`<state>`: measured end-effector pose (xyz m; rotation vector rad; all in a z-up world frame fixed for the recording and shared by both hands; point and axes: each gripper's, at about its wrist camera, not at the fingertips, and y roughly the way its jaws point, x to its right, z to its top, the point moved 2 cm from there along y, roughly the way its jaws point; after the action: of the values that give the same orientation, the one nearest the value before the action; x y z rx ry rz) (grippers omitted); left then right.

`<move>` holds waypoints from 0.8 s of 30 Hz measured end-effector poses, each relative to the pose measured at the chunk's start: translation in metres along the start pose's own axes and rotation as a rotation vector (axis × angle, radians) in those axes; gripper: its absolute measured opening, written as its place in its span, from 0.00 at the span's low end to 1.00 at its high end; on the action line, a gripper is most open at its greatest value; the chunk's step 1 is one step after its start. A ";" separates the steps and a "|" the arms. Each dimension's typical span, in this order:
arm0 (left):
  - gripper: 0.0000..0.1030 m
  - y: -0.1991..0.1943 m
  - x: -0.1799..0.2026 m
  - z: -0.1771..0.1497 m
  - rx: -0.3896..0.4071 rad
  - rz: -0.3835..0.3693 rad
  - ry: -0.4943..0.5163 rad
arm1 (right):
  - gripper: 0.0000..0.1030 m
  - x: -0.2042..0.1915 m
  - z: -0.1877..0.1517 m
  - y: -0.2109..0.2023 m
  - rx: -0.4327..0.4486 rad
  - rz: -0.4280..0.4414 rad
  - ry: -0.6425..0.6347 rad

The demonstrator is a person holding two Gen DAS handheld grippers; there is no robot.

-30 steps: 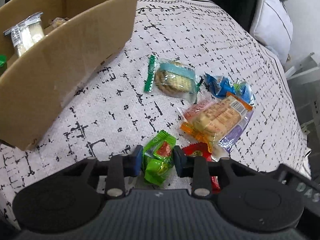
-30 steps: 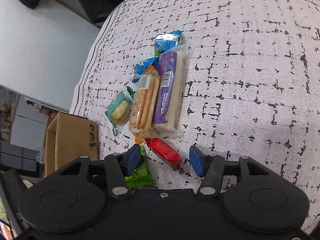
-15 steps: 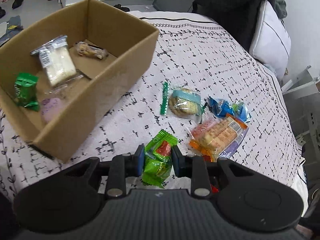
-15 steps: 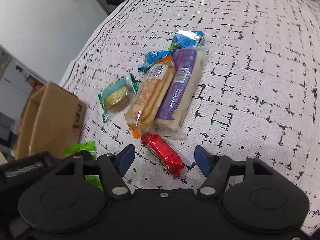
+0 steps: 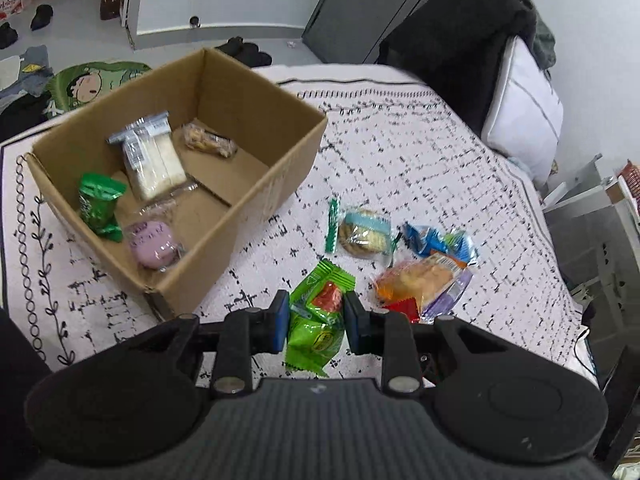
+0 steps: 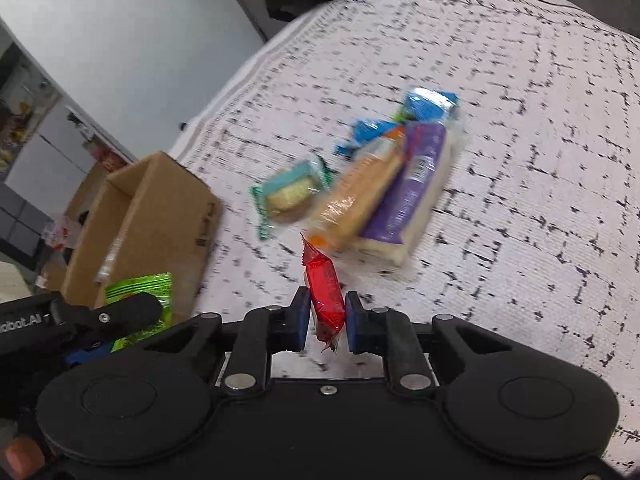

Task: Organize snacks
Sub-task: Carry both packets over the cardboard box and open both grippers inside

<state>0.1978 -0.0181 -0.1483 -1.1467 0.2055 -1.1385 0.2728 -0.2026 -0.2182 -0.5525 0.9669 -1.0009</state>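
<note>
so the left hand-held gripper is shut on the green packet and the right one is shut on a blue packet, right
Not quite. The left hand-held gripper is shut on the green packet, but the right hand-held gripper is shut on a red packet, as the right wrist view shows. The blue packets lie on the patterned cloth.

the cardboard box [image 5: 276, 184] stood open-topped, its near wall the only barrier; bare bedspread [image 5: 420, 160] lay between it and the snack pile [image 5: 420, 272].
</note>
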 end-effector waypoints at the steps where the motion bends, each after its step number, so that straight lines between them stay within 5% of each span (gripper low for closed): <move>1: 0.27 -0.003 -0.001 0.001 0.004 -0.003 -0.002 | 0.17 0.000 0.000 -0.002 0.005 0.015 0.006; 14: 0.27 -0.035 -0.009 0.013 0.063 -0.030 -0.007 | 0.17 0.000 0.011 -0.037 0.099 0.277 0.122; 24: 0.27 -0.053 -0.017 0.031 0.104 -0.022 -0.009 | 0.17 -0.009 0.015 -0.040 0.145 0.365 0.114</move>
<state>0.1780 0.0163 -0.0980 -1.0638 0.1259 -1.1500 0.2663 -0.2133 -0.1767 -0.1891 1.0426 -0.7716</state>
